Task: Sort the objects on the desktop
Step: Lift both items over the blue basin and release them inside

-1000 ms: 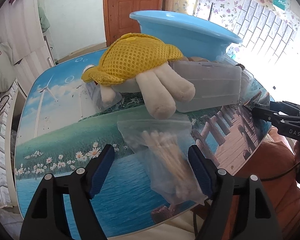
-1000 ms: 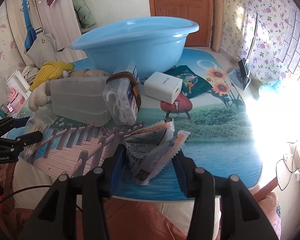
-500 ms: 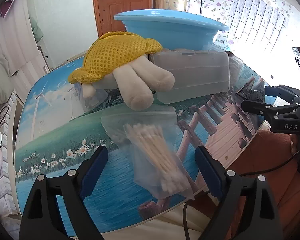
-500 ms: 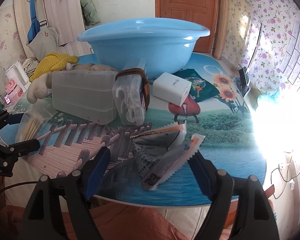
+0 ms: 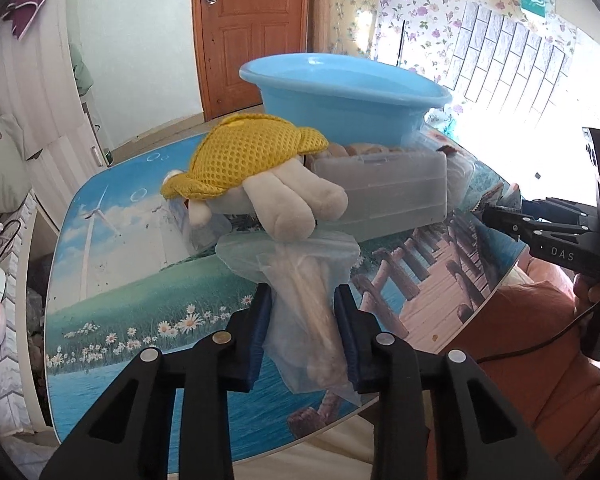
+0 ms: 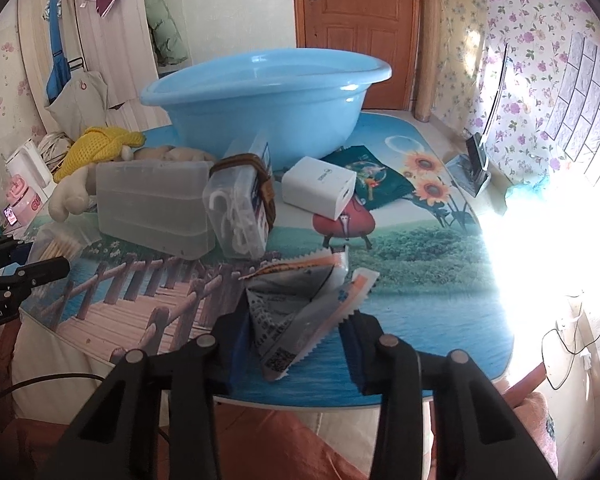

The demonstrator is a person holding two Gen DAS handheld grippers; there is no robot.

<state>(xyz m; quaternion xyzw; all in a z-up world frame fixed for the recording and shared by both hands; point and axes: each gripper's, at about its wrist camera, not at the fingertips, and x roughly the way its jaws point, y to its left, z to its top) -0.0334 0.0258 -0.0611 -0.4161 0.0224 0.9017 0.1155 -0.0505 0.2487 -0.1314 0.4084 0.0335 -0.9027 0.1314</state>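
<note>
Now, left gripper (image 5: 302,320): clamped on bag of cotton swabs (image 5: 306,300), at table (image 5: 140,300) near edge.
Right gripper (image 6: 296,340): pinching sachets (image 6: 300,312).
Behind: blue basin (image 6: 268,92).

2 low wrist views — shared basin (image 5: 342,94)

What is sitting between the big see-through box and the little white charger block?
A small clear case of white hooked picks, with a brown band around it, stands between the clear box and the white charger. The right wrist view shows it.
</note>
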